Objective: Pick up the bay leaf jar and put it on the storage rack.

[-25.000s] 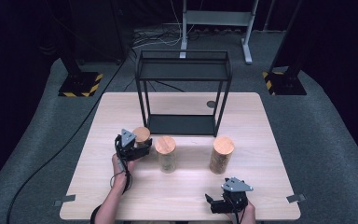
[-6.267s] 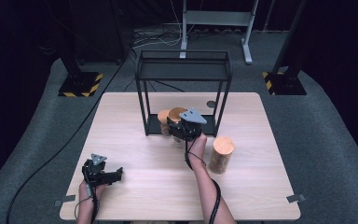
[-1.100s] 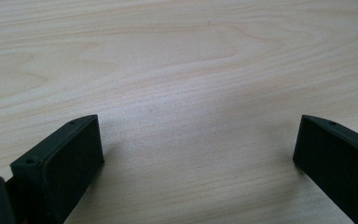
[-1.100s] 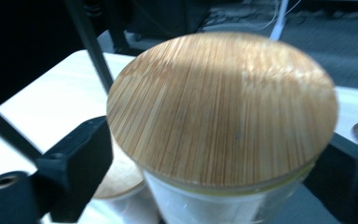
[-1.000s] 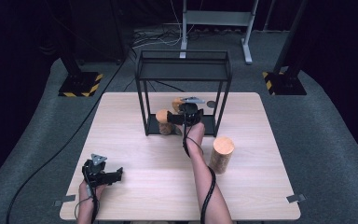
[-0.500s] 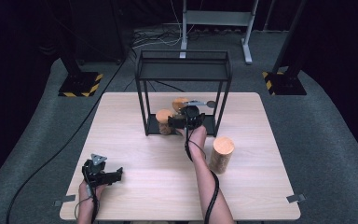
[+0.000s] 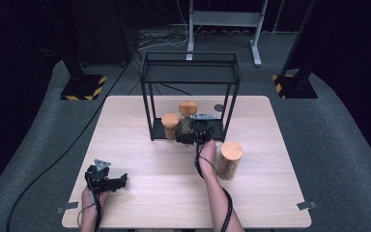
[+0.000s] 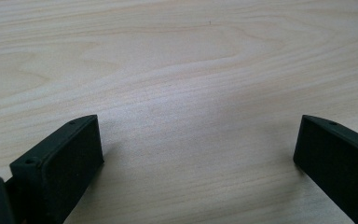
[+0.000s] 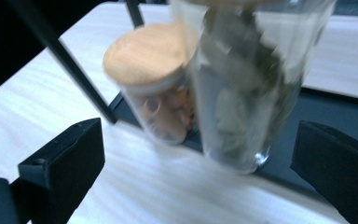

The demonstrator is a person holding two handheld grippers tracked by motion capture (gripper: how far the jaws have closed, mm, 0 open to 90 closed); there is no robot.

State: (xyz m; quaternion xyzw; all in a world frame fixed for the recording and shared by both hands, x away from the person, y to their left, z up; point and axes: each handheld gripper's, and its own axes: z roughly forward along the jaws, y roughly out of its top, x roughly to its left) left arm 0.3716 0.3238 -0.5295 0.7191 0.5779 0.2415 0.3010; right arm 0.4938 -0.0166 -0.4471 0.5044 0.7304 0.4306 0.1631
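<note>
Compared with half a second before, the right tool (image 7: pixel 189 137) had drawn back slightly from the black wire-frame shelf rack (image 7: pixel 189 72), its jaws spread apart and empty around the tall glass jar of dark leaves with a wooden lid (image 9: pixel 249 84), which stood on the rack's bottom shelf just beside the shorter wooden-lidded glass jar (image 9: pixel 156 88). That suggested the second jar was placed, leaving the third cork-topped jar (image 7: pixel 230 160) waiting on the pale wooden counter (image 7: pixel 270 193). The left tool (image 7: pixel 107 180) rested open and empty near the counter's front-left corner.

Grey carpet floor (image 7: pixel 338 145) — dark room, striped stand bases (image 7: pixel 83 87).
</note>
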